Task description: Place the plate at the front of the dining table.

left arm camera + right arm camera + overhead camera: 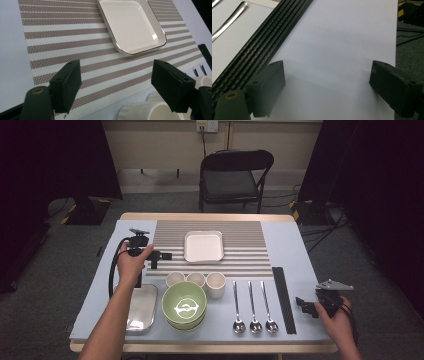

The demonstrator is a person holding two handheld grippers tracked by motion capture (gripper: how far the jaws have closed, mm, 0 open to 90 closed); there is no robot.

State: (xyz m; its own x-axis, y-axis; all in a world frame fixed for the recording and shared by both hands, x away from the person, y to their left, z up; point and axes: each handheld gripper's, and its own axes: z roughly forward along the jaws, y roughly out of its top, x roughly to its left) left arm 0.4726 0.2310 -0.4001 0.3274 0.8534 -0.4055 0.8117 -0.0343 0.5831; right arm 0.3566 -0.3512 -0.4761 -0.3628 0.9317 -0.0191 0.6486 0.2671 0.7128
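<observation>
My left gripper [161,256] hovers over the left edge of the striped placemat [250,245], its jaws pointing right toward the white square plate [203,246]. In the left gripper view the left gripper [116,75] is open with nothing between its jaws, the plate [132,25] lies ahead, and white cups [147,111] sit just below. My right gripper [303,304] is at the table's right front, beside the black chopsticks [284,299]. In the right gripper view the right gripper [327,75] is open over the bare table cover, with the chopsticks [262,47] to its left.
Three white cups [196,280] stand in a row in front of the placemat. Stacked green bowls [184,305] and a metal tray [141,309] are at the front left. Three spoons [253,309] lie left of the chopsticks. A folding chair [232,175] stands beyond the table.
</observation>
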